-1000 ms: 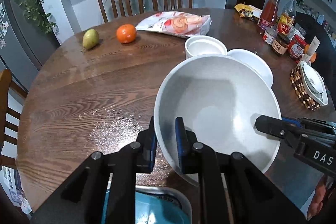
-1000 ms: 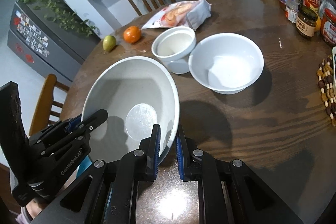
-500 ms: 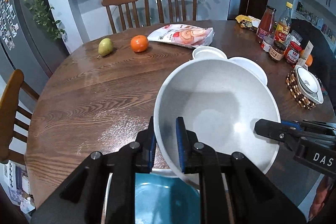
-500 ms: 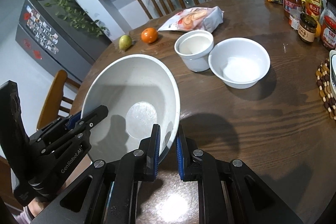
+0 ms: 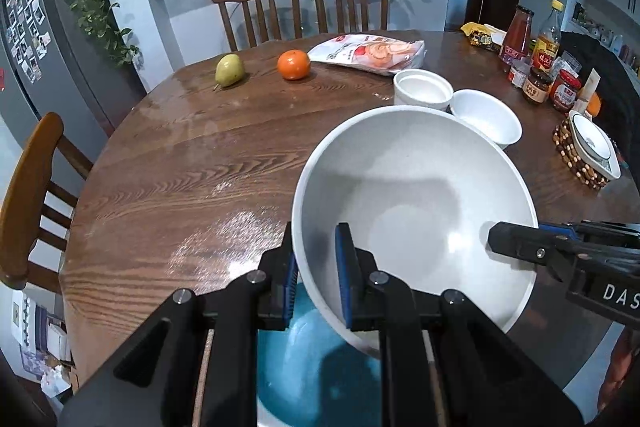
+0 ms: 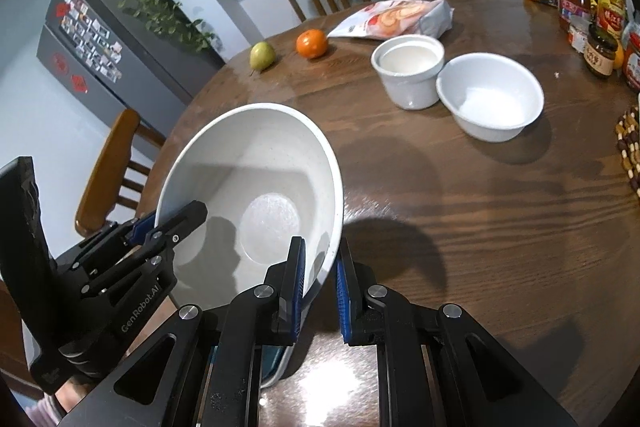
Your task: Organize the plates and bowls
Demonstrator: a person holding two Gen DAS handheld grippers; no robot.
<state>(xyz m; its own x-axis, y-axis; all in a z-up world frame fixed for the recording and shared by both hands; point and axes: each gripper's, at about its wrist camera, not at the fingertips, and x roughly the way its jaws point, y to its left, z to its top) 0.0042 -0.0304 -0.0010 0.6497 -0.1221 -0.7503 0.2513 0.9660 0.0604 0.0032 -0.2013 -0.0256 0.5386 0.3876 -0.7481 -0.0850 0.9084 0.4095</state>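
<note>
Big white bowl (image 5: 416, 203) is held tilted in the air over a blue dish (image 5: 316, 367) at the counter's near edge. Left gripper (image 5: 316, 279) & right gripper (image 6: 320, 267) are each clamped on opposite rim sides. Looks like glazed ceramic: prob. heavy, stiff, slick, chip-prone. Rim pinch w/ both grippers suits it; a one-sided hold risks slip.
</note>
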